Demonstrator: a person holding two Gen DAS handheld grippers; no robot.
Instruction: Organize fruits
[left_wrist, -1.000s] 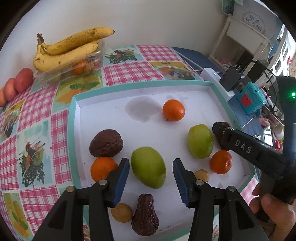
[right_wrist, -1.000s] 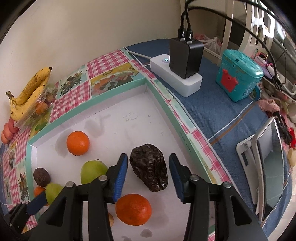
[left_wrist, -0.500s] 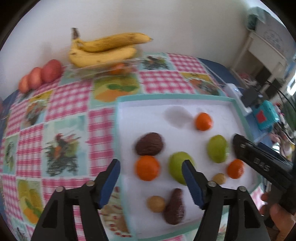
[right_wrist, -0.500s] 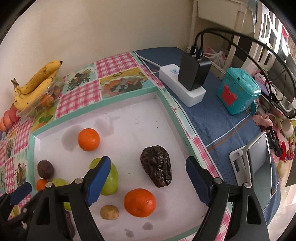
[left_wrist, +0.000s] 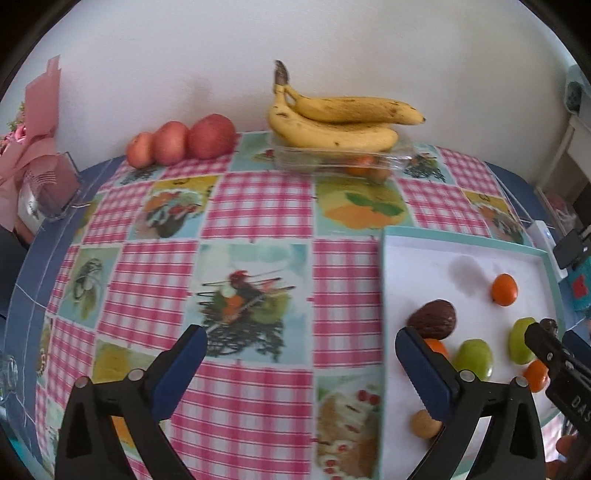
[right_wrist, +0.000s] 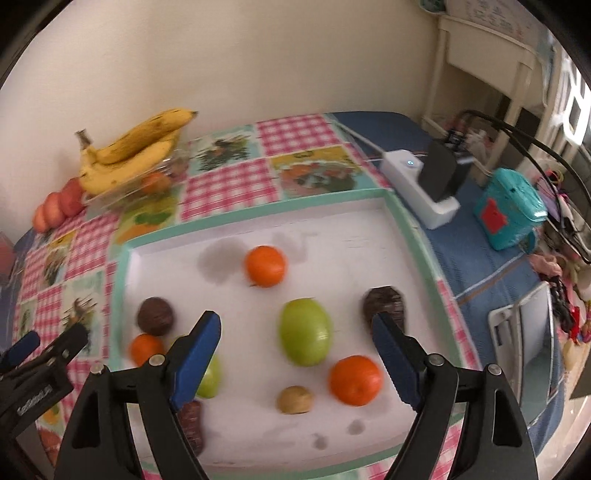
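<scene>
A white tray with a teal rim (right_wrist: 258, 218) holds oranges (right_wrist: 265, 266), green fruits (right_wrist: 305, 332), dark wrinkled fruits (right_wrist: 384, 301) and a small brown nut (right_wrist: 294, 399). My right gripper (right_wrist: 295, 362) is open and empty above the tray, straddling the green fruit. My left gripper (left_wrist: 299, 365) is open and empty over the checked tablecloth (left_wrist: 258, 206), left of the tray (left_wrist: 413, 243). Its right finger overlaps an orange (left_wrist: 437, 347).
Bananas (left_wrist: 332, 125) lie on a clear plastic box (left_wrist: 343, 160) by the back wall, with three red fruits (left_wrist: 181, 142) to their left. A pink wrapped bundle (left_wrist: 33, 147) stands far left. A white power strip (right_wrist: 417, 184) and teal box (right_wrist: 511, 212) lie right of the tray.
My left gripper has swung left off the tray and opened wider. My right gripper has let go of the dark wrinkled fruit, opened wide and pulled back and up.
</scene>
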